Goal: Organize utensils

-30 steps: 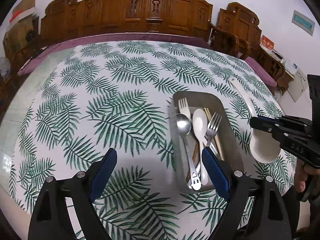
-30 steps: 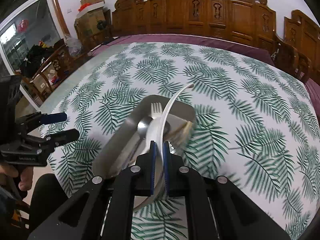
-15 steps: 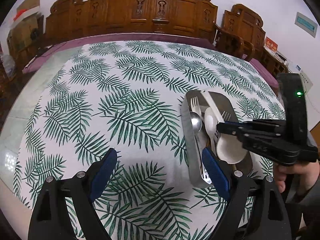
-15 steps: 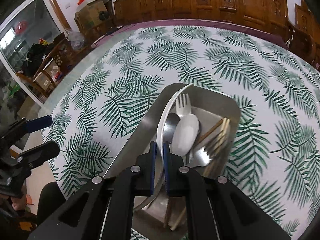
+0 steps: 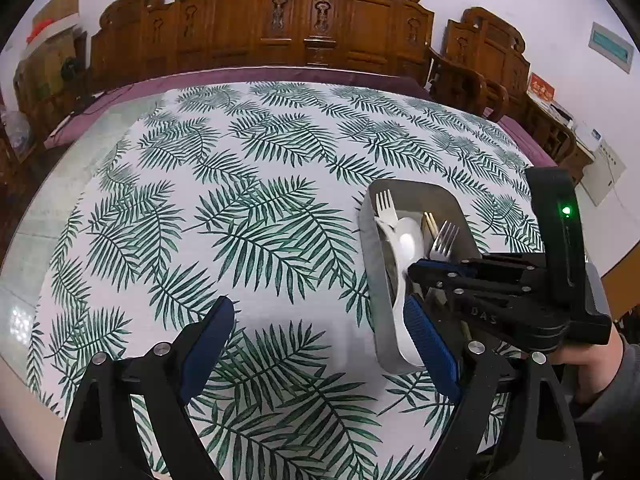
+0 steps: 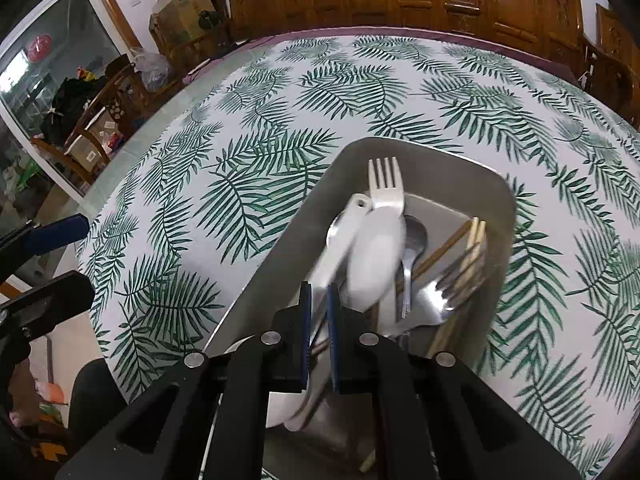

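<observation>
Utensils: two forks [image 6: 386,188], three spoons [image 6: 376,256]

Both cams are fisheyes riding on the claws, looking forward and steeply down at the leaf-print surface [image 5: 256,200]. The left wrist view sits a bit further back: its own left claw [image 5: 316,344] fills the bottom edge, the metal tray [image 5: 368,232] lands right of centre, and the right claw [image 5: 416,276] pokes in from the right edge. The right wrist view is much closer, hanging right over that tray [image 6: 288,240] (it fills the middle). Shared stuff: tray, surface, and the carved wooden chairs [image 5: 304,32] along the top of both frames. The left claw [image 6: 60,256] shows at the left edge.
</observation>
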Tool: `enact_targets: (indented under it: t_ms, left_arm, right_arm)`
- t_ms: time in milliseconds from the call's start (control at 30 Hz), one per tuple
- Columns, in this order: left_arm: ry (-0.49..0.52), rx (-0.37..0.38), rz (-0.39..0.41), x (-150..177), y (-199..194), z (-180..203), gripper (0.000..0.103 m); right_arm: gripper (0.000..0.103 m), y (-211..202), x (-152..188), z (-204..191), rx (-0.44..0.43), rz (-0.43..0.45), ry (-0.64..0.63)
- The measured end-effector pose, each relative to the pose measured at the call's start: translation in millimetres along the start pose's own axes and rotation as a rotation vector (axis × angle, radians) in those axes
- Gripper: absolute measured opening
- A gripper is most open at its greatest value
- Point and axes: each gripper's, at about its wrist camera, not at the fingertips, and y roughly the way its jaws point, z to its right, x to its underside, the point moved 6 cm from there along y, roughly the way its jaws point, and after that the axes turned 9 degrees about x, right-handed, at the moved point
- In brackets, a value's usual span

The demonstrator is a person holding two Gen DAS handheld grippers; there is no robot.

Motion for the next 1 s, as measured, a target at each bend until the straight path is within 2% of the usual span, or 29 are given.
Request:
enact_targets:
  t_ms: [167, 367, 433, 600, 633, 733, 900, 1000]
  left_arm:
    - [0.012, 0.0, 0.015, -0.7, -8.5, 10.7, 0.083]
    - [0.045, 0.006, 0.047, 0.4, -26.2, 35.9, 0.083]
    - [0.057, 0.012, 0.057, 1.6, -31.7, 45.1, 0.084]
    - [0.093, 0.031, 0.078, 6.1, -44.8, 73.0, 0.095]
    - [0.097, 0.033, 0.081, 7.1, -47.1, 77.6, 0.095]
    - [0.112, 0.043, 0.088, 11.9, -55.0, 93.9, 0.095]
    - [0.13, 0.03, 0.075, 22.7, -62.2, 111.6, 0.095]
    - [0.142, 0.003, 0.076, 30.3, -67.4, 118.9, 0.095]
  right_arm:
    - [0.01, -29.7, 4.7, 13.8, 0.022, 0.055, 0.015]
    - [0.011, -88.0, 18.5, 32.4, 0.064, 0.154, 0.036]
    - [0.02, -109.1, 26.0, 39.6, 0.086, 0.189, 0.047]
    - [0.048, -156.9, 49.5, 55.9, 0.134, 0.259, 0.085]
    - [0.05, -165.3, 55.2, 58.4, 0.143, 0.27, 0.094]
    - [0.064, -191.7, 72.5, 66.3, 0.159, 0.306, 0.123]
    - [0.098, -223.5, 95.2, 76.8, 0.187, 0.351, 0.161]
    - [0.1, -239.5, 108.8, 81.0, 0.202, 0.37, 0.178]
